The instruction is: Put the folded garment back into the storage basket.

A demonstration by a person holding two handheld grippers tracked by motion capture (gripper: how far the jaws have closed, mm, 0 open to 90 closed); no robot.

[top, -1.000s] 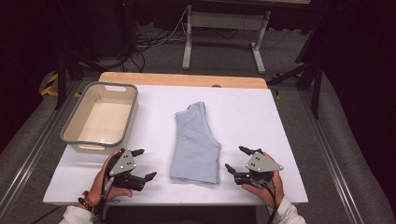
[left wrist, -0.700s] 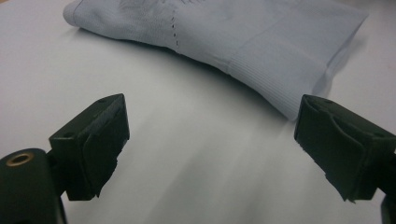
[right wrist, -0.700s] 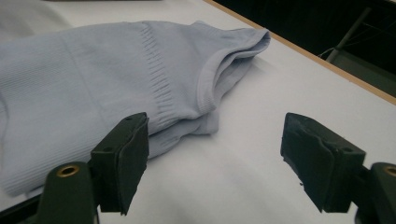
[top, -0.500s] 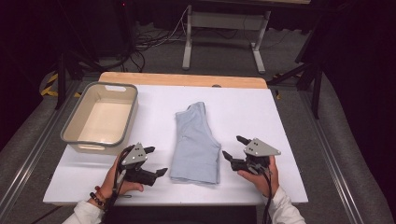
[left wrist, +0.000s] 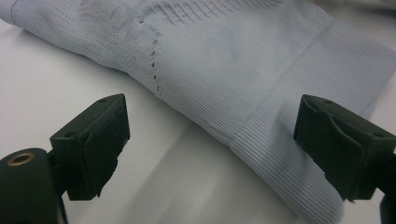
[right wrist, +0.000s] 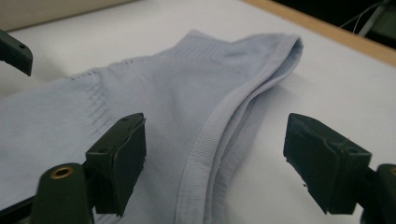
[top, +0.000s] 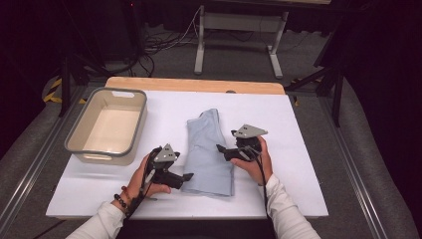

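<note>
Both claws stand wide apart and clamp nothing; the left gripper [top: 185, 177] sits at the near left edge of the pale blue folded garment [top: 209, 149], its jaws straddling that hem in the left gripper view [left wrist: 205, 140], while the right gripper [top: 222, 149] has just been opening slightly at the garment's right edge, its jaws set either side of the ribbed border in the right gripper view [right wrist: 212, 154]. One garment lies at the middle of the white table [top: 298, 149]; one beige tub [top: 109, 127] stands well apart at the left; two grippers, two hands.
</note>
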